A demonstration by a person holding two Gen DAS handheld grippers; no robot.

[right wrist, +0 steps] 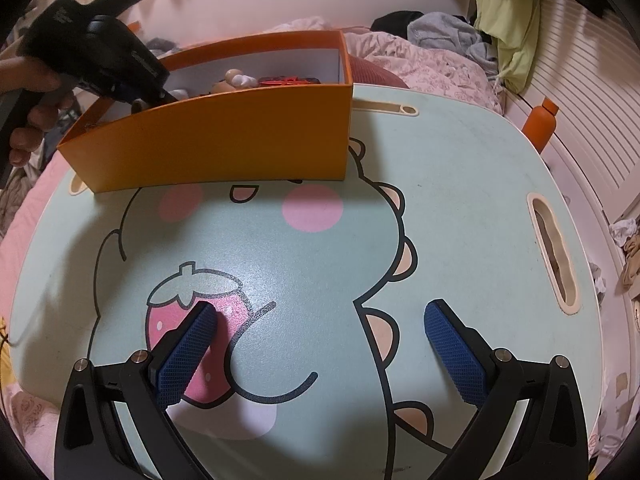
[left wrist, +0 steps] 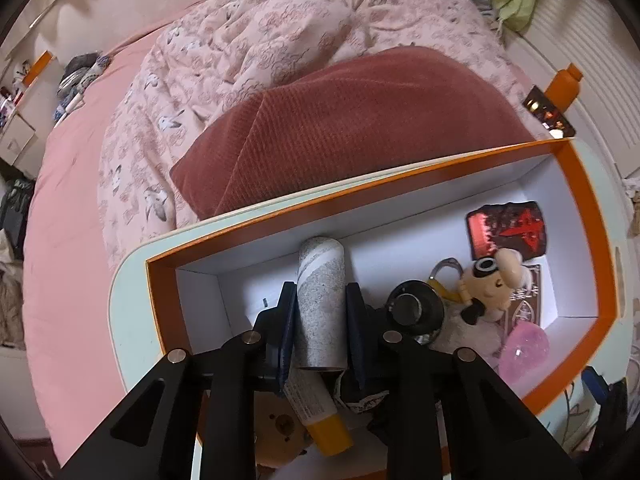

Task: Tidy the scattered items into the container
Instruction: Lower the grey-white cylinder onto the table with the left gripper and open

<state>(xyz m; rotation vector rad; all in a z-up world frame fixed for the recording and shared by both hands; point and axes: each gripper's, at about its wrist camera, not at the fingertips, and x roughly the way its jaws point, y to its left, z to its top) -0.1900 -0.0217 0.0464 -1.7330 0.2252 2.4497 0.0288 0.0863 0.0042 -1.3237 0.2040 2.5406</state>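
Your left gripper (left wrist: pixel 320 316) is clamping the grey speckled tube (left wrist: pixel 321 300) between its dark blue pads (left wrist: pixel 287 328), and you are holding it inside the orange box (left wrist: pixel 584 216), low over the white floor at the box's left end. You are gripping it around the lower half of its body, with the rounded top sticking out ahead of the fingers. It looks like a light, stiff cylinder with a smooth skin, so it is likely to roll once you let go; laying it flat along the wall should settle it. Squeezing across the middle, as you are doing, seems the safest hold, since the ends would slip.

Beneath your fingers a yellow-capped tube (left wrist: pixel 316 412) is lying, with a black round lid (left wrist: pixel 414 307), a plush toy (left wrist: pixel 494 280), a red-and-black card (left wrist: pixel 506 232) and a pink crystal ball (left wrist: pixel 522 352) to the right, so the free spot is narrow.

Your right gripper (right wrist: pixel 320 344) is hanging spread wide and empty over the mint cartoon tray table (right wrist: pixel 460 184), well apart from the box. No loose items are showing on the table.
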